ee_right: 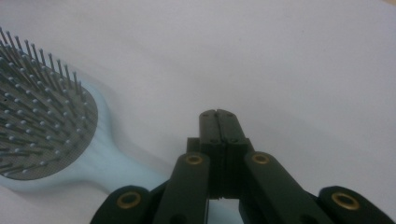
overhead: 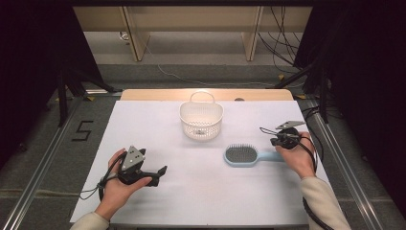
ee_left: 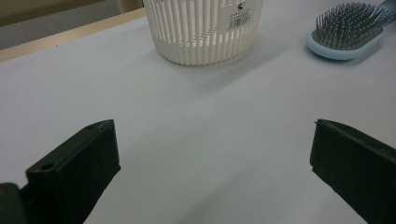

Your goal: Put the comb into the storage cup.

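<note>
White-topped table (overhead: 201,191) w/ a wood edge at the far side. On it: white slatted basket (overhead: 201,120) near the far middle, light-blue hairbrush (overhead: 246,155) bristles up, just right of centre, apart from basket.

Black claws (ee_right: 218,114), brass screws, grey top plates, beige sleeves.

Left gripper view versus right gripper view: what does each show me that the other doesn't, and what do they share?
The left gripper view gives the white slatted basket and the left gripper, its fingers spread wide with nothing between them. The right gripper view gives the right gripper, its fingers shut together, their tips over the table beside the brush handle. Both show the light blue hairbrush, lying bristles up, and the white table.
</note>
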`<state>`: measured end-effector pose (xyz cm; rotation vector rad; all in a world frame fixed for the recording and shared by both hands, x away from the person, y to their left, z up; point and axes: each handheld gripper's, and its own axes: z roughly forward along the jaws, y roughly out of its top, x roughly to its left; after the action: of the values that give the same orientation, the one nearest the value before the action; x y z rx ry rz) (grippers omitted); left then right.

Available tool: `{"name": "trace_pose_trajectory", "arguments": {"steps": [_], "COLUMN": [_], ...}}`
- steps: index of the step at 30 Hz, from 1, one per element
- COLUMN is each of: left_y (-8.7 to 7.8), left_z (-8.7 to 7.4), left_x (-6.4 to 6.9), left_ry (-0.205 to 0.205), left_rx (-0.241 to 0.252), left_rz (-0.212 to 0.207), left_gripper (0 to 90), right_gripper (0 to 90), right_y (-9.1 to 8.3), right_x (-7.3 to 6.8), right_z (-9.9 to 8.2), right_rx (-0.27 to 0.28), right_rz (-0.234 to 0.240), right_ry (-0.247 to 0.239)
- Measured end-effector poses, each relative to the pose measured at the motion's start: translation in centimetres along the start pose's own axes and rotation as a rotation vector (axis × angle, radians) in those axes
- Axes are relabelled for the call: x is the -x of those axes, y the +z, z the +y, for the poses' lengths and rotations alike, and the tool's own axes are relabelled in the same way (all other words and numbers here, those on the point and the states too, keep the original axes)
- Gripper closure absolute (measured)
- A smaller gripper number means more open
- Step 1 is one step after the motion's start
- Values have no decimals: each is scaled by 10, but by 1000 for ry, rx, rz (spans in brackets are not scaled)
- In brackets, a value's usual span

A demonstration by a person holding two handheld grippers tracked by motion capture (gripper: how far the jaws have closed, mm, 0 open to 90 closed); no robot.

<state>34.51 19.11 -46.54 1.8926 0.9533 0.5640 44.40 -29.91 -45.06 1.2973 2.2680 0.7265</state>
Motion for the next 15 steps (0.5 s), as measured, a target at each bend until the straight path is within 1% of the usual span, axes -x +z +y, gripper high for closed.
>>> {"name": "trace_pose_trajectory", "arguments": {"steps": [5, 15], "left_y": [0, 1], "left_z": [0, 0], "left_x": [0, 0], "left_ry": [1, 3], "left_rx": [-2, -4], "left_rz": [0, -3], "left_gripper": [8, 8], "right_gripper": [900, 900], "right_y": [3, 8], "right_x": [-2, -3], "right_z": [1, 3], "right_rx": [-30, -94], "right_rz": [9, 28], "right_ry": [-11, -16]}}
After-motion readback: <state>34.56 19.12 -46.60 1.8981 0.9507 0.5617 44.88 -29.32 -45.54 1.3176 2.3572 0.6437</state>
